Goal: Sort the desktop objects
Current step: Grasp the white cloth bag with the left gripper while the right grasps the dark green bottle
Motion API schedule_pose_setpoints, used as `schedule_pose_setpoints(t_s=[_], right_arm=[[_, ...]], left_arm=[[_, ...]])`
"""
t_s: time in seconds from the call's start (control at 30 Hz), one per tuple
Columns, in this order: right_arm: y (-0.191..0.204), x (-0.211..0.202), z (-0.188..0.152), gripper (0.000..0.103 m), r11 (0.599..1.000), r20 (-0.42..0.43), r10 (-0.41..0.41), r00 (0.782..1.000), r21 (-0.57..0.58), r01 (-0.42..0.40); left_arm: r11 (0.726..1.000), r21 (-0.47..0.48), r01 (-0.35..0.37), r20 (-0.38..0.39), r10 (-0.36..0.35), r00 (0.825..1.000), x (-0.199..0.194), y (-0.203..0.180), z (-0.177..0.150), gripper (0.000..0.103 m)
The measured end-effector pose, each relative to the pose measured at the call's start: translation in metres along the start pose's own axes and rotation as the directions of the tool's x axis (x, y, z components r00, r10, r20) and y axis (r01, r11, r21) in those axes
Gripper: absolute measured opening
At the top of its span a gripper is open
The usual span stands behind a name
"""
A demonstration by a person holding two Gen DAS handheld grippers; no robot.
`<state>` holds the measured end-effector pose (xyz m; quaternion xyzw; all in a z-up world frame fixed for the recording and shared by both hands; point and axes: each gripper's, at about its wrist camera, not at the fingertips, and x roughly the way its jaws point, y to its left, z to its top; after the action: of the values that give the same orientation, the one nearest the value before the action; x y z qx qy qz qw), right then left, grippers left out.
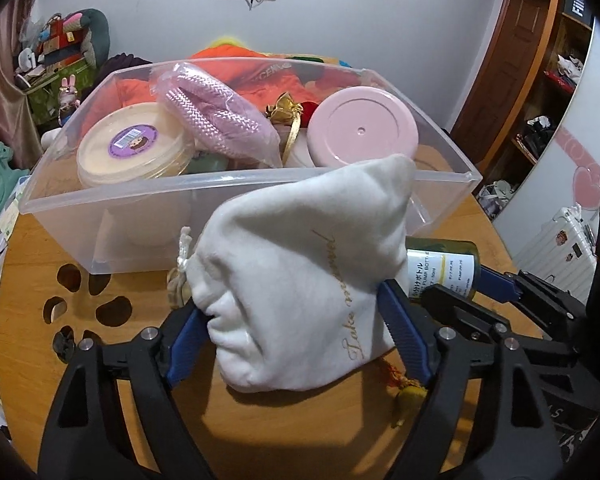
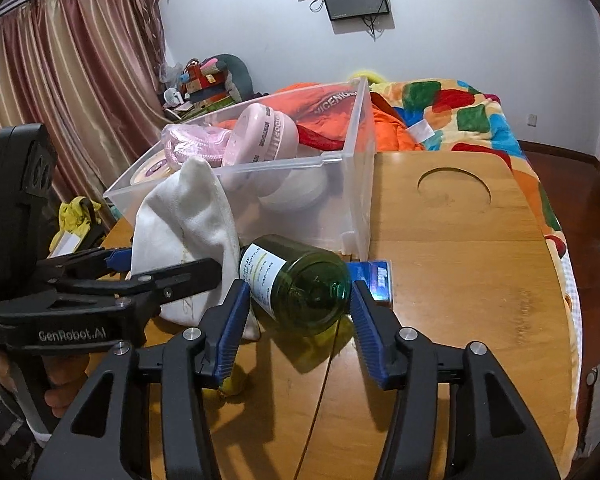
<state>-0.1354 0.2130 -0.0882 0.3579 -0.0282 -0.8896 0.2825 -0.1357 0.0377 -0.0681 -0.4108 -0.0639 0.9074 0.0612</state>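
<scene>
My left gripper (image 1: 296, 308) is shut on a white velvet pouch (image 1: 300, 272) with gold lettering, held in front of the clear plastic bin (image 1: 240, 184). The pouch also shows in the right wrist view (image 2: 188, 216), beside the left gripper (image 2: 140, 272). A green pump bottle (image 2: 296, 288) lies on its side on the wooden table (image 2: 460, 280). My right gripper (image 2: 300, 300) is open, its blue pads on either side of the bottle's base, not squeezing it. The bottle shows in the left wrist view (image 1: 440, 264) behind the pouch.
The bin holds a pink round tin (image 1: 362, 126), a cream tub (image 1: 134, 146), a bagged pink item (image 1: 216, 112) and a gold trinket (image 1: 284, 106). A blue box (image 2: 376, 280) lies behind the bottle. A bed with a coloured blanket (image 2: 460, 112) stands beyond the table.
</scene>
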Motion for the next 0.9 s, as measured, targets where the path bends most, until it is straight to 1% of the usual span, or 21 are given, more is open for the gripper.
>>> schedule_pose_setpoints(t_s=[0.1, 0.13, 0.17, 0.2, 0.23, 0.33, 0.4, 0.47, 0.5, 0.53, 0.67, 0.8, 0.9], right_arm=[[-0.002, 0.000, 0.001, 0.049, 1.000, 0.007, 0.013, 1.000, 0.015, -0.013], [-0.003, -0.001, 0.001, 0.047, 1.000, 0.011, 0.015, 1.000, 0.022, -0.015], [-0.003, -0.001, 0.002, 0.047, 1.000, 0.014, 0.014, 1.000, 0.027, -0.015], [-0.002, -0.002, 0.002, 0.047, 1.000, 0.019, 0.014, 1.000, 0.028, -0.015], [-0.001, -0.003, 0.001, 0.047, 1.000, 0.025, 0.011, 1.000, 0.022, -0.011], [0.005, -0.008, 0.002, 0.045, 1.000, 0.042, 0.001, 0.999, 0.006, -0.002], [0.007, -0.012, 0.003, 0.043, 1.000, 0.050, 0.014, 0.999, 0.007, -0.014], [0.009, -0.017, 0.004, 0.041, 1.000, 0.058, 0.026, 0.998, 0.012, -0.027], [0.009, -0.019, 0.004, 0.041, 1.000, 0.061, 0.024, 0.998, 0.012, -0.025], [0.011, -0.021, 0.004, 0.041, 1.000, 0.066, 0.022, 0.998, 0.009, -0.022], [0.014, -0.028, 0.006, 0.040, 0.999, 0.086, 0.035, 0.996, 0.007, -0.036], [0.019, -0.034, 0.007, 0.040, 0.999, 0.099, 0.047, 0.994, 0.000, -0.047], [0.024, -0.038, 0.008, 0.039, 0.999, 0.106, 0.038, 0.994, -0.010, -0.037]], left_arm=[[1.000, 0.002, -0.006, 0.013, 0.006, 1.000, 0.000, 0.000, -0.001, 0.080], [1.000, 0.005, -0.009, 0.018, 0.009, 1.000, 0.000, 0.000, -0.001, 0.074], [1.000, 0.013, -0.018, 0.026, 0.018, 1.000, -0.002, -0.001, -0.003, 0.064], [1.000, 0.018, -0.018, 0.028, 0.018, 0.999, -0.002, -0.002, -0.004, 0.060], [1.000, 0.018, -0.004, 0.028, 0.003, 1.000, -0.003, -0.002, -0.005, 0.054], [1.000, -0.010, 0.026, 0.033, -0.025, 0.999, -0.006, 0.004, -0.007, 0.047], [0.998, -0.035, 0.043, 0.039, -0.041, 0.998, -0.008, 0.009, -0.008, 0.044], [0.997, -0.051, 0.059, 0.044, -0.057, 0.997, -0.012, 0.013, -0.008, 0.039], [0.997, -0.050, 0.066, 0.048, -0.063, 0.997, -0.015, 0.013, -0.008, 0.034], [0.997, -0.048, 0.066, 0.052, -0.063, 0.997, -0.017, 0.013, -0.008, 0.031], [0.999, -0.032, 0.043, 0.074, -0.040, 0.996, -0.030, 0.011, -0.012, 0.028], [0.996, -0.054, 0.072, 0.092, -0.067, 0.994, -0.044, 0.019, -0.014, 0.027], [0.995, -0.066, 0.070, 0.116, -0.062, 0.991, -0.054, 0.026, -0.013, 0.027]])
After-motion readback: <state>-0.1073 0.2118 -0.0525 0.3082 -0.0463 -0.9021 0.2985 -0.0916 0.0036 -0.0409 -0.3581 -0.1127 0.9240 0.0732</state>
